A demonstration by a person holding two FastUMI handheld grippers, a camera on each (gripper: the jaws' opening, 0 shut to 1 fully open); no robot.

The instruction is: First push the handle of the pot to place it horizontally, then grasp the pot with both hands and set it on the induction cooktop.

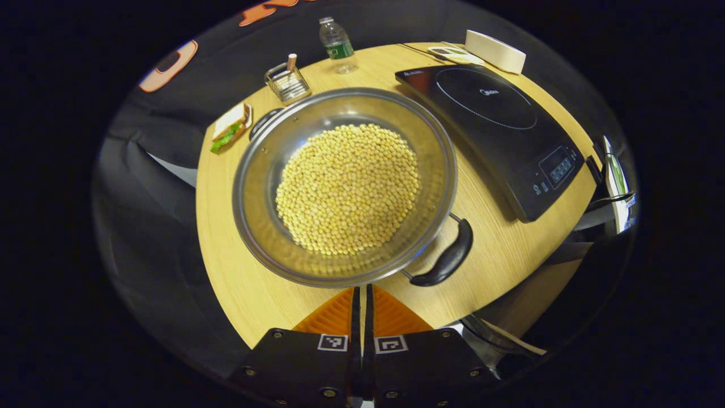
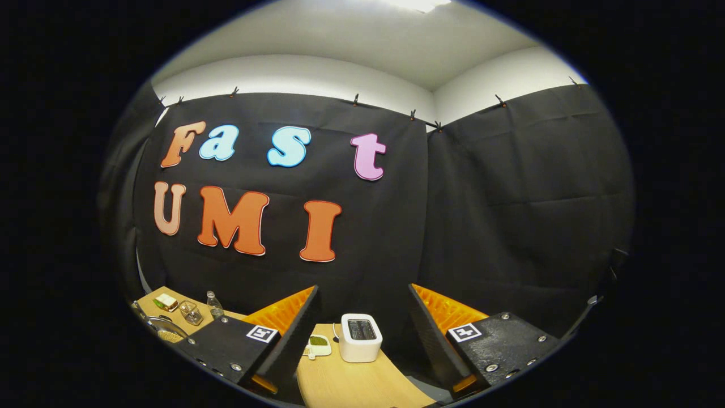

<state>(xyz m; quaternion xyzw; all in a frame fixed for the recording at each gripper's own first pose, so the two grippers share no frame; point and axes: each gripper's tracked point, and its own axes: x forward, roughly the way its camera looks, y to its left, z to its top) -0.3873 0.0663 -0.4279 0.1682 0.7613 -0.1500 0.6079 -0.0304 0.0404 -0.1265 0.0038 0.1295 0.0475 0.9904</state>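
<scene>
Currently the left gripper [image 1: 362, 294] hangs above the table's near edge w/ its orange fingers [image 1: 334, 314] pressed together, nothing between them, tips just short of the pot [image 1: 345, 187] rim. Pot = landmark: steel, wide, full of yellow beans [image 1: 348, 190], sitting on the wooden table [image 1: 498, 249]. Its black handle [image 1: 447, 258] sticks out at the near right of the rim; a second handle [image 1: 261, 122] shows at the far left. Cooktop [image 1: 493, 130] lies right of the pot, close but apart, top bare. Beyond the pot: wire basket [image 1: 287, 82] and water bottle [image 1: 338, 45]; left of the pot, a sandwich [image 1: 231, 127].

Right gripper [image 2: 362, 317]: raised, aimed at the booth wall, fingers spread wide apart, holding nothing. In right gripper view the pot [image 2: 164, 328] sits far left at the table edge; a white toaster [image 2: 361, 337] shows between the fingers.
</scene>
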